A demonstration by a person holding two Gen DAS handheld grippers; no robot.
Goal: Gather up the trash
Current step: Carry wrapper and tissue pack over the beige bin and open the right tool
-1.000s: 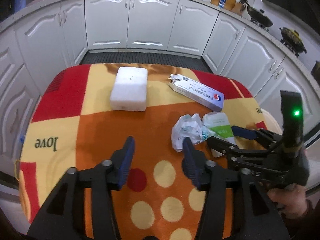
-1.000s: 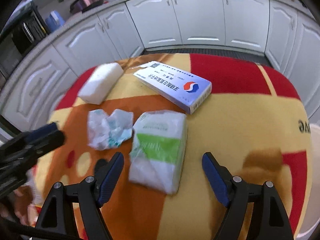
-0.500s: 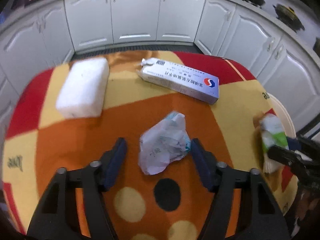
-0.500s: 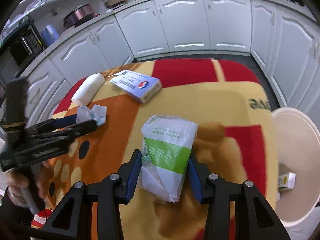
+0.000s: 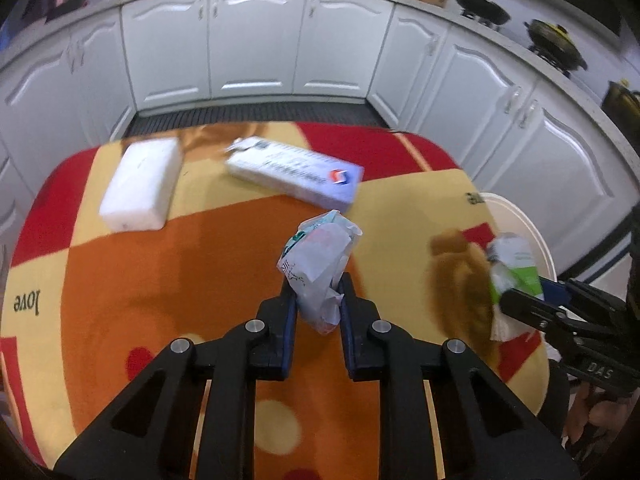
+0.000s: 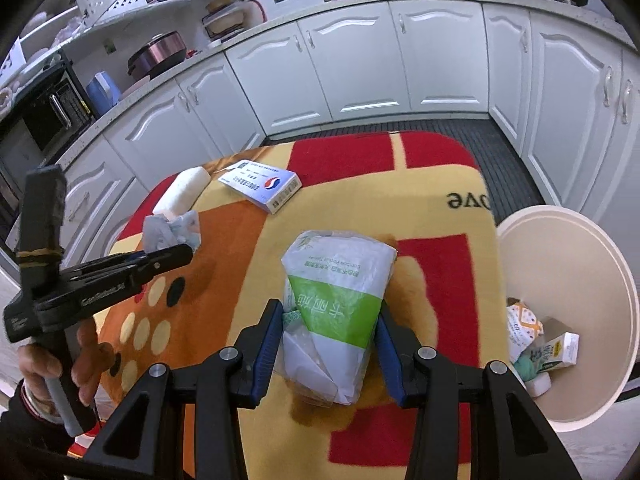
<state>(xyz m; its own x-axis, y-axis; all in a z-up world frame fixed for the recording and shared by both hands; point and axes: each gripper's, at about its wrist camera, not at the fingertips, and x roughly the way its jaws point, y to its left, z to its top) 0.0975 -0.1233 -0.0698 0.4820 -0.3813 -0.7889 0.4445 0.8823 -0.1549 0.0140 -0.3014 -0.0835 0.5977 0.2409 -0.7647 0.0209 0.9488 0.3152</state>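
Observation:
My left gripper (image 5: 318,300) is shut on a crumpled white wrapper (image 5: 318,260) and holds it above the orange part of the table; both show in the right wrist view too, the gripper (image 6: 176,254) and the wrapper (image 6: 172,230). My right gripper (image 6: 328,336) is shut on a green and white tissue pack (image 6: 336,308), held above the table near its right edge. In the left wrist view the right gripper (image 5: 520,300) and its pack (image 5: 514,264) are at the right. A white bin (image 6: 600,264) stands beside the table's right edge with several pieces of trash inside.
A blue and white carton box (image 5: 296,178) and a white foam block (image 5: 140,188) lie at the far side of the blanket-covered table (image 5: 120,280). White kitchen cabinets (image 5: 256,40) ring the room behind.
My left gripper closed on the crumpled wrapper and lifted it. My right gripper closed on the tissue pack and carried it right, toward the bin.

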